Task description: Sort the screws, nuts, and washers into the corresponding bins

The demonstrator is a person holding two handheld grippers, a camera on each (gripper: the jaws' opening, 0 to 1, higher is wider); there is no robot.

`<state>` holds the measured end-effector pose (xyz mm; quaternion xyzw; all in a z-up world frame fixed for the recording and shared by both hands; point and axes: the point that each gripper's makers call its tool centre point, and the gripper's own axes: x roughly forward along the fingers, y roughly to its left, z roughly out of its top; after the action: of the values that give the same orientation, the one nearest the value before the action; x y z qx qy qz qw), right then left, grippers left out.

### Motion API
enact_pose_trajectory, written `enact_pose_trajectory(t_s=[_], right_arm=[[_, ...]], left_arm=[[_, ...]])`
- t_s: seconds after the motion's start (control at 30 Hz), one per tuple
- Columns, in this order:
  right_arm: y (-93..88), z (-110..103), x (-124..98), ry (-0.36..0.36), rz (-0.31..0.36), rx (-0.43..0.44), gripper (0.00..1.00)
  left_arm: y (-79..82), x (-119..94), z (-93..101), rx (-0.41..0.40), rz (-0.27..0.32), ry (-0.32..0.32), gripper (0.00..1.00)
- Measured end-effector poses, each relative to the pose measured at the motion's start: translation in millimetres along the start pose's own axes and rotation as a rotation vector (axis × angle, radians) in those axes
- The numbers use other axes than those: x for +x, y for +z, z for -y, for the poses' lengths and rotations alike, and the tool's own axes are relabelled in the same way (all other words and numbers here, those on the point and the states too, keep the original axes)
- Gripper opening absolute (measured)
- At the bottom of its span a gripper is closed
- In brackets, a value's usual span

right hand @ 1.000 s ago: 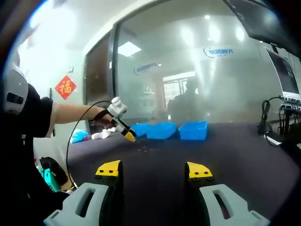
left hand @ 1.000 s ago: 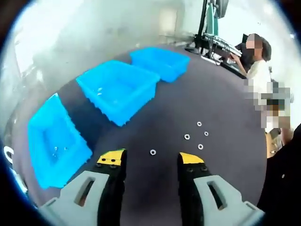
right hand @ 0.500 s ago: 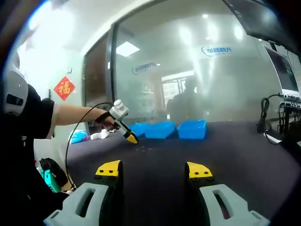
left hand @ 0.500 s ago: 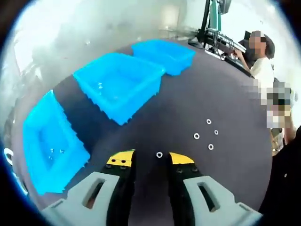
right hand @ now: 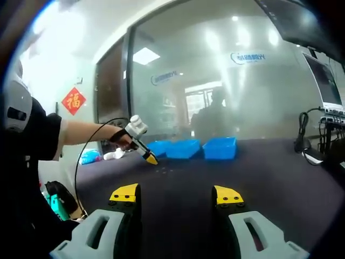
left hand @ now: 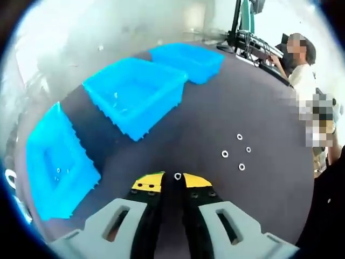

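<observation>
My left gripper (left hand: 173, 180) is down on the dark table with its yellow-tipped jaws drawn in on a small silver washer (left hand: 178, 176) at their tips. Several more washers (left hand: 225, 154) lie loose to the right. Three blue bins stand in a row: a near one (left hand: 81, 156) holding a few small parts, a middle one (left hand: 156, 116) and a far one (left hand: 202, 73). In the right gripper view my right gripper (right hand: 177, 195) stands open and empty above the table, well back from the left gripper (right hand: 151, 159) and the bins (right hand: 221, 147).
A person (left hand: 302, 81) sits at a desk with monitors beyond the table's far right edge. My own arm (right hand: 81, 132) reaches in from the left. A glass wall (right hand: 215, 81) stands behind the bins. A cable and a screen (right hand: 323, 81) sit at the right.
The left gripper's jaws have narrowed from wide open to shut around the washer at their tips. The right gripper has held still and open.
</observation>
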<state>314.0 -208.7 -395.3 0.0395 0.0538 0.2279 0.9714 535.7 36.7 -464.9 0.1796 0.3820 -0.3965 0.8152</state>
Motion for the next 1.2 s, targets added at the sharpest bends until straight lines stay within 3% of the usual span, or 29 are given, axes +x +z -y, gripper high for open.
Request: enact_pose_trajectory(t_s=[0.2,0.47,0.6,0.77,0.97,1.2], right_arm=[[1.6,-2.9,0.5,0.007,0.004,-0.001,0.48],[5.1,-5.5,-0.3,0.011,0.008,-0.009,0.48],[7.3,-6.8,0.4,0.014,0.010,-0.013,0.48],[10.3,-11.7,2.2,0.024,0.014,-0.021,0.48],[14.0,-18.3,4.9,0.034,0.022,-0.026,0.48],[15.7,-26.4,6.7,0.046,0.024,-0.037,0.48]], left_arm=[[-0.2,0.6,-0.8,0.006,0.018,0.014,0.06],[1.8,-6.3,4.8,-0.068,0.090,-0.021,0.06],[5.8,-13.7,12.3,-0.103,0.158,-0.042,0.06],[17.8,-33.9,24.4,-0.145,0.311,-0.057,0.06],[16.6,-63.2,43.2,-0.151,0.423,-0.047,0.06],[22.3,-111.5,63.9,-0.114,0.597,0.033,0.06]])
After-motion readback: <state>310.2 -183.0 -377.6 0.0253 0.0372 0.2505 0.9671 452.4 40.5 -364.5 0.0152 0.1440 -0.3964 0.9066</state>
